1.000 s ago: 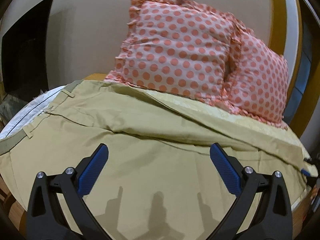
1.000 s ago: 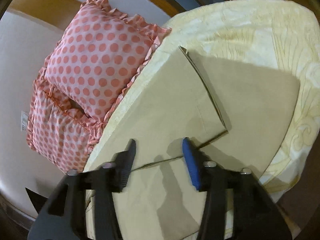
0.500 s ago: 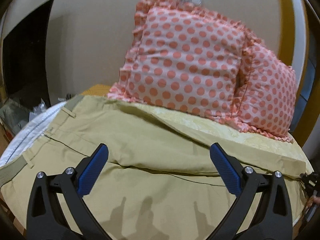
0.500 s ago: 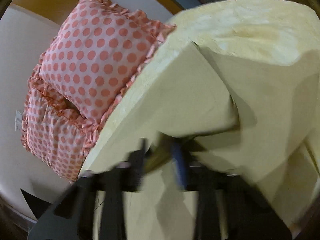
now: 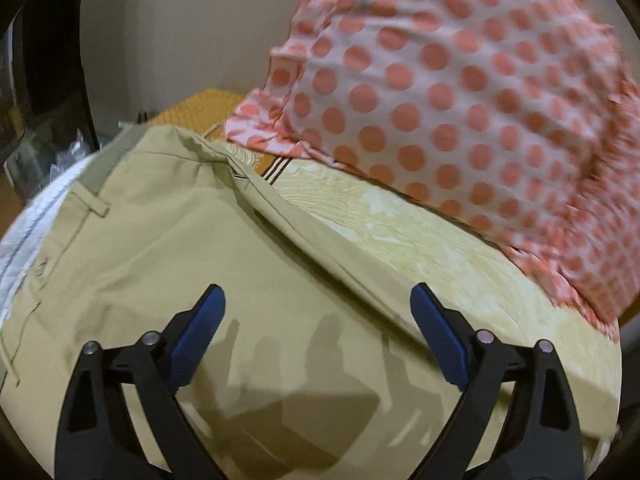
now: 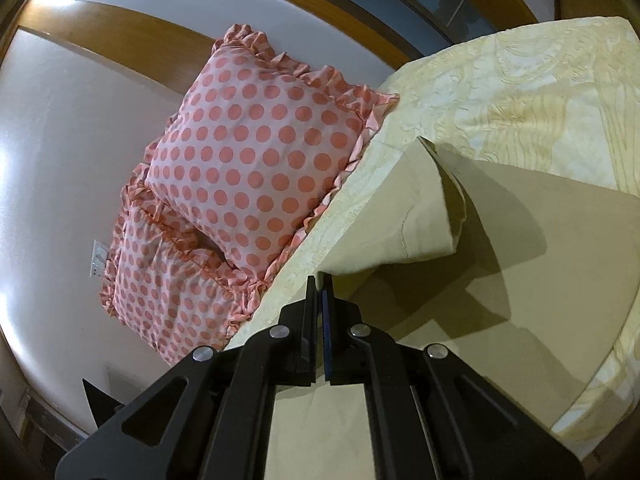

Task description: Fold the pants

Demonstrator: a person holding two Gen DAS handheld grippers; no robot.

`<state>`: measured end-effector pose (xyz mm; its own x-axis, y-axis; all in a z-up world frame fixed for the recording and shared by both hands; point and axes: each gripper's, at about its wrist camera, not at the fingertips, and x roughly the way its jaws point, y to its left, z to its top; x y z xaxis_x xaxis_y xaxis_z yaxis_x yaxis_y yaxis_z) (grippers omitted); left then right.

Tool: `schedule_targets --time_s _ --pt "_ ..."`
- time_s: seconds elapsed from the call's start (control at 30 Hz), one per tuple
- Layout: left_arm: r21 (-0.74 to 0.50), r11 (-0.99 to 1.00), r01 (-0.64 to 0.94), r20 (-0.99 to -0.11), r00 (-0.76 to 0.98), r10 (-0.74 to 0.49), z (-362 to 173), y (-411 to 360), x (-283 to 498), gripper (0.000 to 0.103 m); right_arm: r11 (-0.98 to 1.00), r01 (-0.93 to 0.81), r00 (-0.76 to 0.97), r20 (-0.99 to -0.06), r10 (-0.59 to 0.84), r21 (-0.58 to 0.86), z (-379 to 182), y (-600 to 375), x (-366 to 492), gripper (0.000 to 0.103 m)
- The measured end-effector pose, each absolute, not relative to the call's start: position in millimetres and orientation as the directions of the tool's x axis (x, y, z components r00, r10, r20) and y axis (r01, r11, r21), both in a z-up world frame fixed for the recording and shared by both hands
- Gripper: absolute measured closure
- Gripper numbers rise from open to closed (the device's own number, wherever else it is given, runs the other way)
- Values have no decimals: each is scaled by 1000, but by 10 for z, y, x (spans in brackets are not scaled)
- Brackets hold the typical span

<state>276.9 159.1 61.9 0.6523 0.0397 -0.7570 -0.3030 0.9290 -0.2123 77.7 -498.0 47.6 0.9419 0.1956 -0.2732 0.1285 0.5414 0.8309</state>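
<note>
The khaki pants (image 5: 168, 264) are lying spread across the pale yellow bedspread (image 5: 420, 236), and your right gripper (image 6: 320, 286) is pinching a leg hem between fingers pressed tight together, lifting that corner off the fabric below so it is draping and casting a shadow. Your left gripper (image 5: 318, 312) is hovering low over the seat area, fingers spread wide and holding nothing, pointing toward the polka-dot pillows (image 6: 256, 160) that are leaning against the wall (image 6: 60, 140).

bedroom | bed (image 6: 520, 92) with spotted pillows (image 6: 256, 160) (frilled) | wooden headboard (image 6: 120, 36)
</note>
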Motion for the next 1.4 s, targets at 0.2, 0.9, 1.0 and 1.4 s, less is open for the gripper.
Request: schedule_targets --time_s 0.2,0.9,1.0,1.4 --pt "-323 851 -413 -823 566 -38 335 1934 3206 97 549 125 941 -274 200 826 475 -5019 819 101" --pt "-400 856 -326 -653 758 -16 413 1867 -201 100 533 258 924 -366 106 806 250 -5352 91 101" --pt "-414 852 -320 -640 768 -23 401 1874 -333 100 538 263 925 -369 96 801 248 -5370 24 101" --pt "-367 886 -282 -601 800 6 327 1815 -589 65 629 387 892 -447 -69 675 367 -5354 -226 56"
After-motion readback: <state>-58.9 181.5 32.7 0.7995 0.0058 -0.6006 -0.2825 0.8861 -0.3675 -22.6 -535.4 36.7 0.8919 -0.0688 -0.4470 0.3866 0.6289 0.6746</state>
